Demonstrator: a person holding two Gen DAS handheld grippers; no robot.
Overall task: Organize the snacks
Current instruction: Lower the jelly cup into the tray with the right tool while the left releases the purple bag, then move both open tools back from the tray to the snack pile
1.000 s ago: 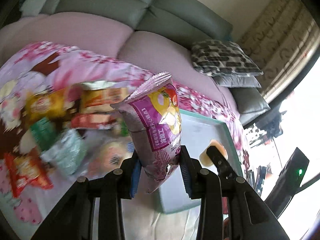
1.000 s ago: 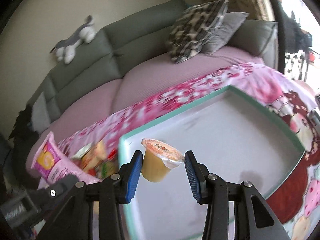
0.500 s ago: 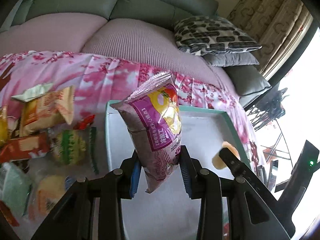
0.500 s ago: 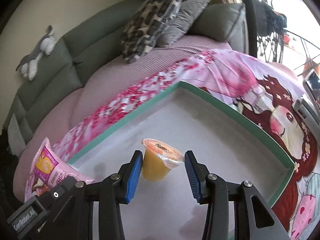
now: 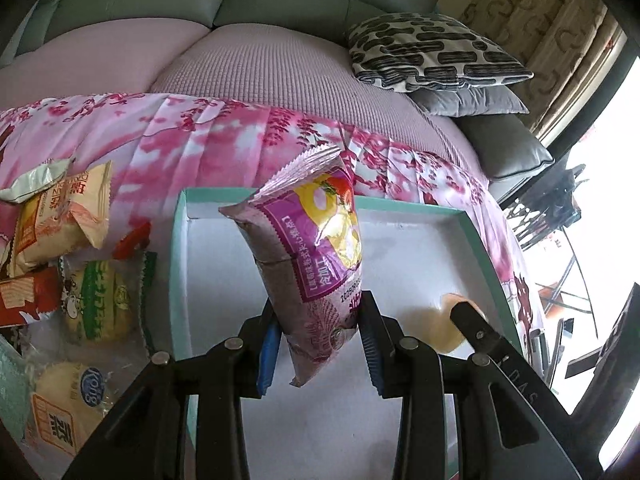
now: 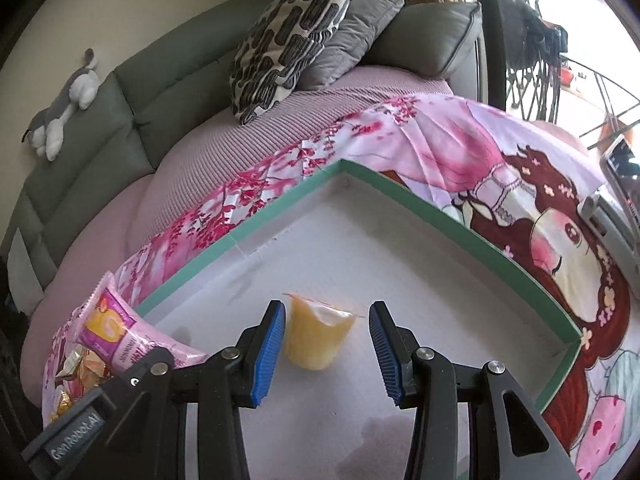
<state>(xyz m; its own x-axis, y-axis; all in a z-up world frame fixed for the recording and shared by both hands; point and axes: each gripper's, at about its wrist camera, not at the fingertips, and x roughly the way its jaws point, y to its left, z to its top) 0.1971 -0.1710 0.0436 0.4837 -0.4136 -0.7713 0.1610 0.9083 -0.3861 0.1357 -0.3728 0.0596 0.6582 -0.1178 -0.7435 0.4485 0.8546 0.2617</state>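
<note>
The left gripper (image 5: 320,344) has its fingers pinching the lower end of a purple snack bag (image 5: 316,256), which stands upright above the green-rimmed tray (image 5: 176,264). Inside the tray, a yellow jelly cup (image 6: 316,336) tilts between the right gripper's (image 6: 328,344) fingers, touching one pad, with a gap at the other; I cannot tell if it is gripped. Loose packets (image 5: 96,300) lie just outside the tray.

Tilted yellow jelly cup (image 6: 316,338) between blue-padded jaws — above the green-rimmed tray (image 6: 460,224).
</note>
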